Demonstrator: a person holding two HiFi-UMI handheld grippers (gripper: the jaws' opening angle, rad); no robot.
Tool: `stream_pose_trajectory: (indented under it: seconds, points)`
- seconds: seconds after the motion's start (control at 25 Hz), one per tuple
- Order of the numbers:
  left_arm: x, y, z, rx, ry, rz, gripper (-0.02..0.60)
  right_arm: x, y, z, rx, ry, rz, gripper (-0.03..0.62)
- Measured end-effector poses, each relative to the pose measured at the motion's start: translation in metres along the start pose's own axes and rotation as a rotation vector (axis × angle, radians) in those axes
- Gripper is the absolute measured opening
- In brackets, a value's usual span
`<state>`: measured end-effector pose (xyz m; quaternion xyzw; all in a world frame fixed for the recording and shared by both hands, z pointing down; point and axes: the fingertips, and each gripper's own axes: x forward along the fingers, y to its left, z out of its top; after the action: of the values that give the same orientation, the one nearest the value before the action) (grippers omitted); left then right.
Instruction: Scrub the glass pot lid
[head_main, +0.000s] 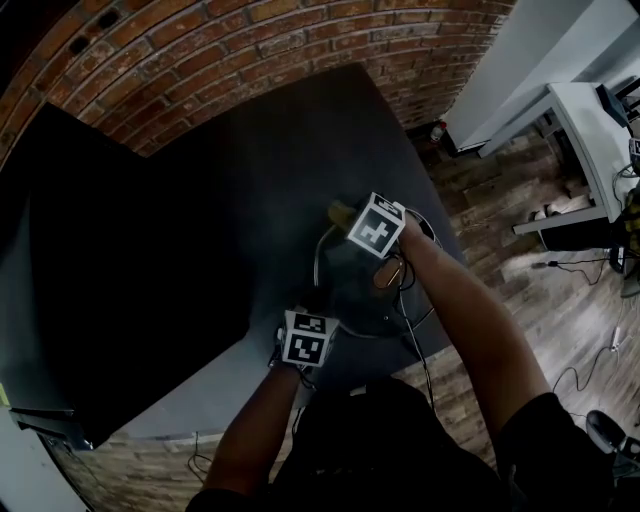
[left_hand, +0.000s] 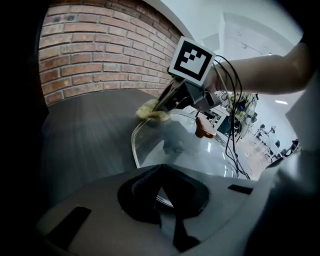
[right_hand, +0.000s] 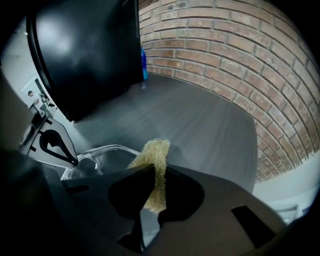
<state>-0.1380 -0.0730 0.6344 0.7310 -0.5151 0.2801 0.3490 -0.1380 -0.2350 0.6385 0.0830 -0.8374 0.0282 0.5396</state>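
Observation:
The glass pot lid (head_main: 350, 285) lies on the dark table, its brown knob (left_hand: 204, 130) upward near the right forearm. My left gripper (left_hand: 162, 186) is shut on the lid's near rim; in the head view the left gripper (head_main: 316, 303) sits at the lid's near-left edge. My right gripper (right_hand: 150, 186) is shut on a yellow scrub pad (right_hand: 156, 165) whose tip touches the lid's far rim (right_hand: 102, 152). In the left gripper view the right gripper (left_hand: 167, 106) presses the scrub pad (left_hand: 151, 111) onto the glass at the far edge. The scrub pad (head_main: 340, 212) shows beyond the right marker cube.
The dark table (head_main: 200, 200) runs to a brick wall (head_main: 180, 50) at the back. A black screen (right_hand: 85, 50) stands at the table's left, with a blue bottle (right_hand: 144, 65) beside it. Cables (head_main: 415, 330) trail from the grippers over the table's right edge. Wooden floor (head_main: 520, 270) lies to the right.

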Motion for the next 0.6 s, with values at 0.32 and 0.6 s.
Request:
stream_pose_trajectory:
  seconds: [0.32,0.6]
  points:
    - [0.0,0.0,-0.001,0.0,0.006,0.0,0.034,-0.025,-0.033,-0.039,0.189,-0.015,-0.029,0.048]
    - [0.002,0.003,-0.004,0.001,0.008,0.018,0.034,-0.045,-0.054,-0.078,0.284,-0.008,-0.104,0.048]
